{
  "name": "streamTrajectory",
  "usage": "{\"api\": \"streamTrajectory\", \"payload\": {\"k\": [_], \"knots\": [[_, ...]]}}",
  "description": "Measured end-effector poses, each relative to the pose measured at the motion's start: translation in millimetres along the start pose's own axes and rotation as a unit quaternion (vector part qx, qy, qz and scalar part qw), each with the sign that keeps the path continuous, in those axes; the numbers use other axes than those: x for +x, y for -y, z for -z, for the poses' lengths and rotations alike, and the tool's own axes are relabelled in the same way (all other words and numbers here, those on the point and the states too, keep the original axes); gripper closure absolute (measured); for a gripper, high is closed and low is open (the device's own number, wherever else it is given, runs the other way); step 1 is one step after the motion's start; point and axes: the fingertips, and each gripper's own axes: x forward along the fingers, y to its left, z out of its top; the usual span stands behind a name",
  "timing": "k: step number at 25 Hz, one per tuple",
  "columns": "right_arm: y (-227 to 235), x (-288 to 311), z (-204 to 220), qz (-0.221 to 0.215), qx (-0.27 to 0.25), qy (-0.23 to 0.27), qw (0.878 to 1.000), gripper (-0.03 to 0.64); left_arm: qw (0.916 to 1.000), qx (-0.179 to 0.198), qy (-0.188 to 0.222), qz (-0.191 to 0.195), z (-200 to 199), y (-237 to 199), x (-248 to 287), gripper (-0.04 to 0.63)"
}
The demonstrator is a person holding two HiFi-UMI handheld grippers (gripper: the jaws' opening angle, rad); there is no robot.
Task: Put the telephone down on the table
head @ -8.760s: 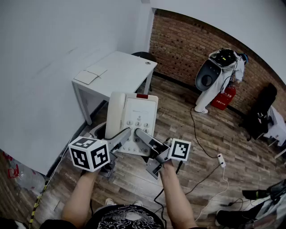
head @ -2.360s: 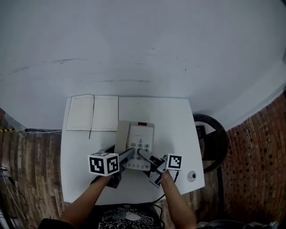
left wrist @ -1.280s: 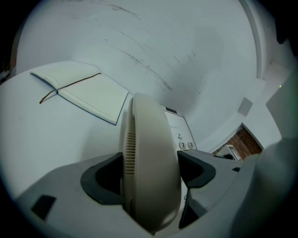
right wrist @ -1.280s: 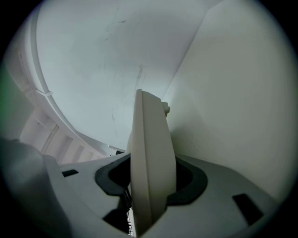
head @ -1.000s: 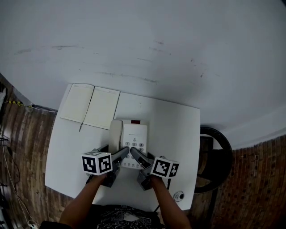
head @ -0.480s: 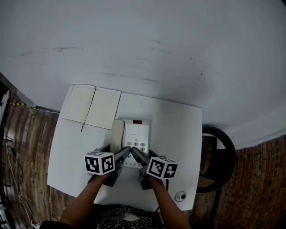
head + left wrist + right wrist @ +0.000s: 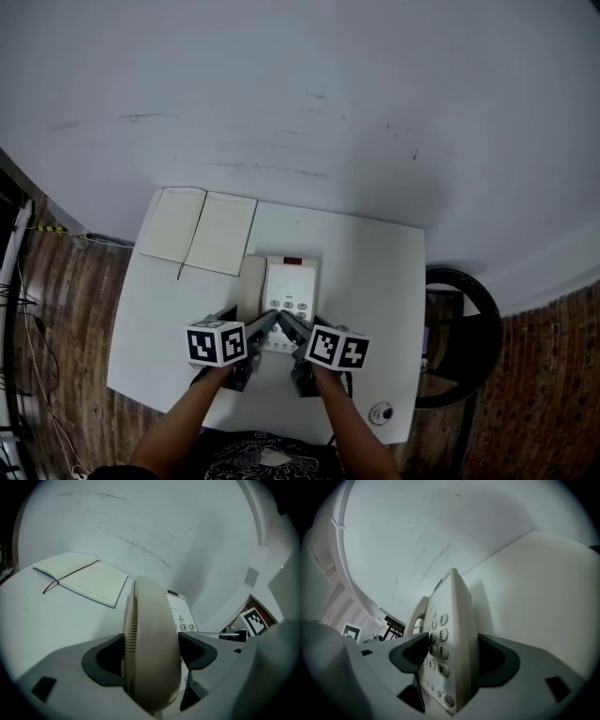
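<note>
Telephone [image 7: 281,298], earlier carried above floor, now flat on white table [image 7: 375,281] beside notebook [image 7: 199,230]. Our left gripper [image 7: 265,323] clamps handset [image 7: 152,658]; right gripper [image 7: 286,323] opening off keypad edge. We judge it light, rigid, slippery plastic with a loose handset; best held by base sides.

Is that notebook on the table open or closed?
Open: the notebook lies flat, two blank-looking pages spread either side of its spine.

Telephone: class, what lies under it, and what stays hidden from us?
Under the telephone is the white table. The tabletop beneath its base is covered by the body, so nothing there can be checked, including whether it sits flat.
</note>
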Motion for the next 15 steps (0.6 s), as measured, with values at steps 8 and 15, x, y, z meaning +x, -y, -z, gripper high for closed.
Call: {"api": "streamTrajectory", "payload": {"k": [8, 15], "knots": [[10.3, -10.4, 3.2, 0.058, -0.020, -0.007, 0.998, 0.308, 0.9997, 0.008, -0.023, -0.009, 8.9, 5.2, 2.8, 0.227], [13.7, -17.7, 0.9, 0.095, -0.063, -0.012, 0.993, 0.306, 0.9989, 0.035, -0.031, -0.006, 9.6, 8.8, 1.6, 0.229]]}}
